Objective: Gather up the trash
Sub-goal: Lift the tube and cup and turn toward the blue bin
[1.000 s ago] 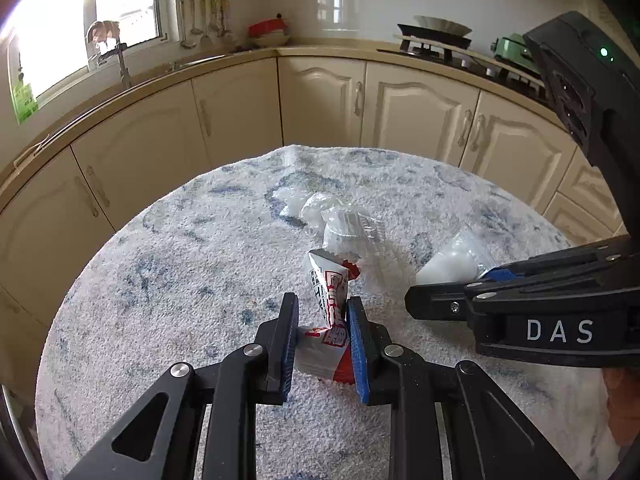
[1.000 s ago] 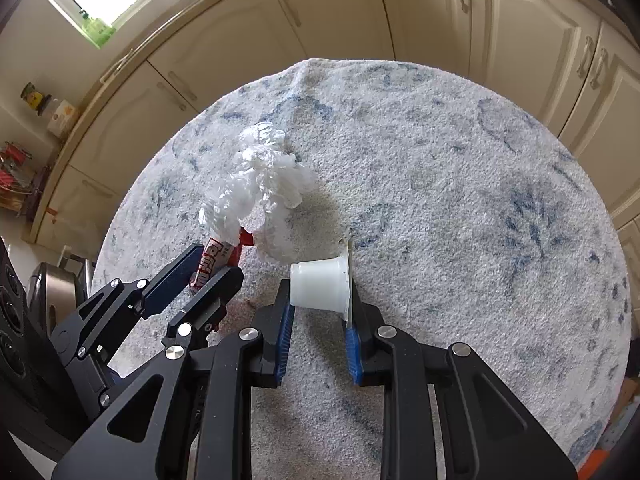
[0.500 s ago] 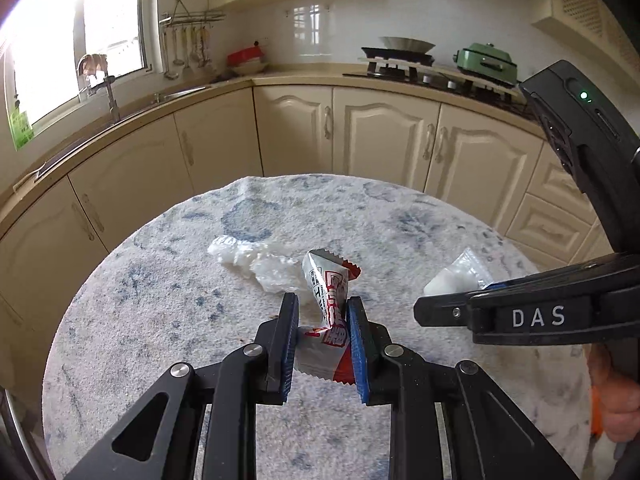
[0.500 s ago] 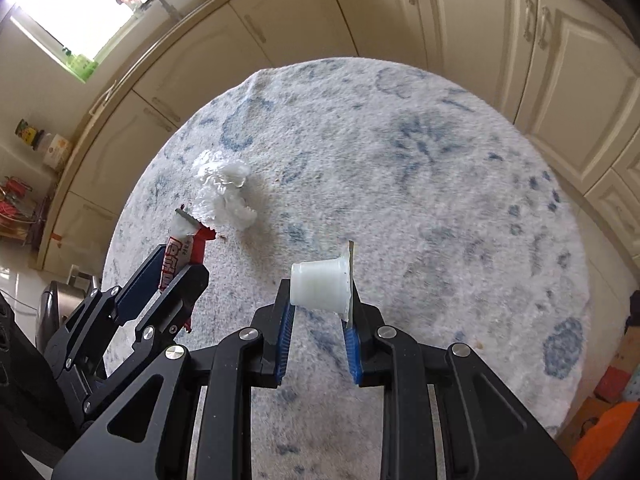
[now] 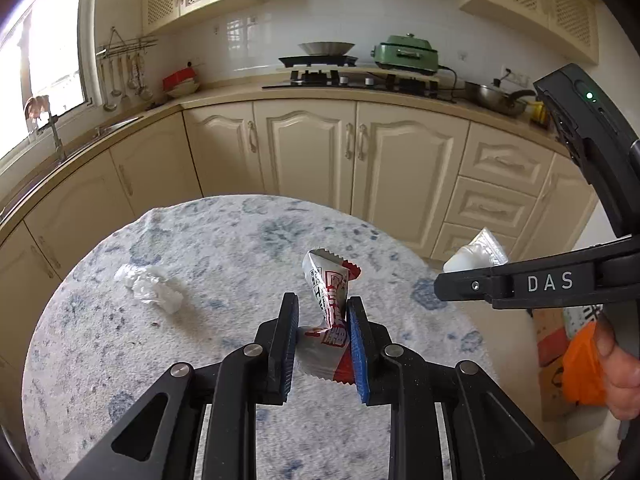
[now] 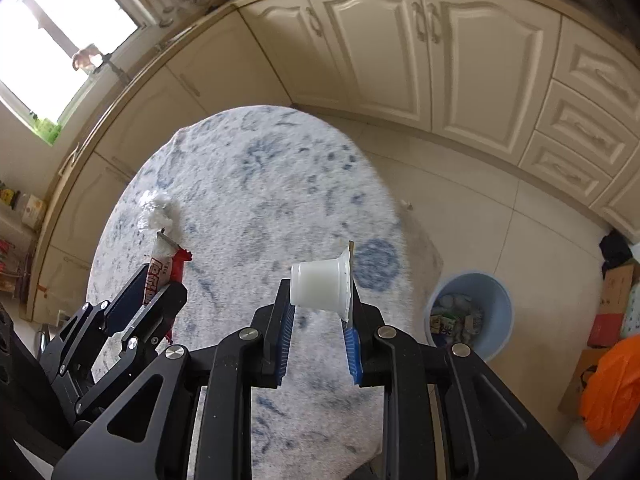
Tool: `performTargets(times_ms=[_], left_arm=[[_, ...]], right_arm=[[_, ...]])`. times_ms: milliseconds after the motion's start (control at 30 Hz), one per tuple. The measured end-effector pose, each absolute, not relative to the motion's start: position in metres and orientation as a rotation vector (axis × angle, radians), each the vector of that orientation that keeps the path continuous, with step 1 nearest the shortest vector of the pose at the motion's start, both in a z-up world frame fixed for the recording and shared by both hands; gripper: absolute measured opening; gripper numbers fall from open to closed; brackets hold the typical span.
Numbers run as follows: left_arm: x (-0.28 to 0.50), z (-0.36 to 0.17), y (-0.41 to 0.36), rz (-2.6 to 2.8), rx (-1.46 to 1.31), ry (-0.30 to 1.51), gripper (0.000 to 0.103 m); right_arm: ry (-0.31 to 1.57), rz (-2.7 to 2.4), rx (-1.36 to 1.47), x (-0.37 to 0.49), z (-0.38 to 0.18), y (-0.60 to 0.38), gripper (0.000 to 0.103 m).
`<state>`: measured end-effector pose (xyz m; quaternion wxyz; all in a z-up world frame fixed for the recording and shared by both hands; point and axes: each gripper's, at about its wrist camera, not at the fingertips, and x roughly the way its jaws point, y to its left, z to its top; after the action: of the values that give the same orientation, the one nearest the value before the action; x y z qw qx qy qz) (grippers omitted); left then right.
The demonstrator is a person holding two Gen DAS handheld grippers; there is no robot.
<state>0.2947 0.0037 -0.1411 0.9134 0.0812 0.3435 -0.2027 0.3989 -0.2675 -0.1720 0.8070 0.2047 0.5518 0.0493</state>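
My left gripper (image 5: 323, 305) is shut on a red and white snack wrapper (image 5: 330, 294), held above the round table; the wrapper also shows in the right wrist view (image 6: 160, 270). My right gripper (image 6: 320, 292) is shut on a small white plastic cup (image 6: 320, 286) lying sideways between the pads, lifted above the table's right side. The cup shows in the left wrist view (image 5: 476, 254) too. A crumpled white tissue (image 5: 150, 288) lies on the table at the left, and shows in the right wrist view (image 6: 158, 212). A light blue trash bin (image 6: 474, 314) with trash in it stands on the floor right of the table.
The round table (image 6: 260, 184) has a white and blue fuzzy cover. Cream kitchen cabinets (image 5: 312, 148) curve behind it. Cardboard boxes (image 6: 616, 292) and an orange bag (image 6: 612, 388) sit on the floor at the right.
Both grippers have lifted and pulled back from the table with the wrapper and cup held. The view has swung right and the bin has come into the right wrist view.
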Motion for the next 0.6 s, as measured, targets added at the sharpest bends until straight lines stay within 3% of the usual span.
performTargets(times_ms=[600], left_arm=[[0.294,-0.151,-0.165,-0.627,0.290,0.771,0.020]], right_arm=[[1.146,-0.215,0.569,0.297,-0.194,-0.426,0.023]])
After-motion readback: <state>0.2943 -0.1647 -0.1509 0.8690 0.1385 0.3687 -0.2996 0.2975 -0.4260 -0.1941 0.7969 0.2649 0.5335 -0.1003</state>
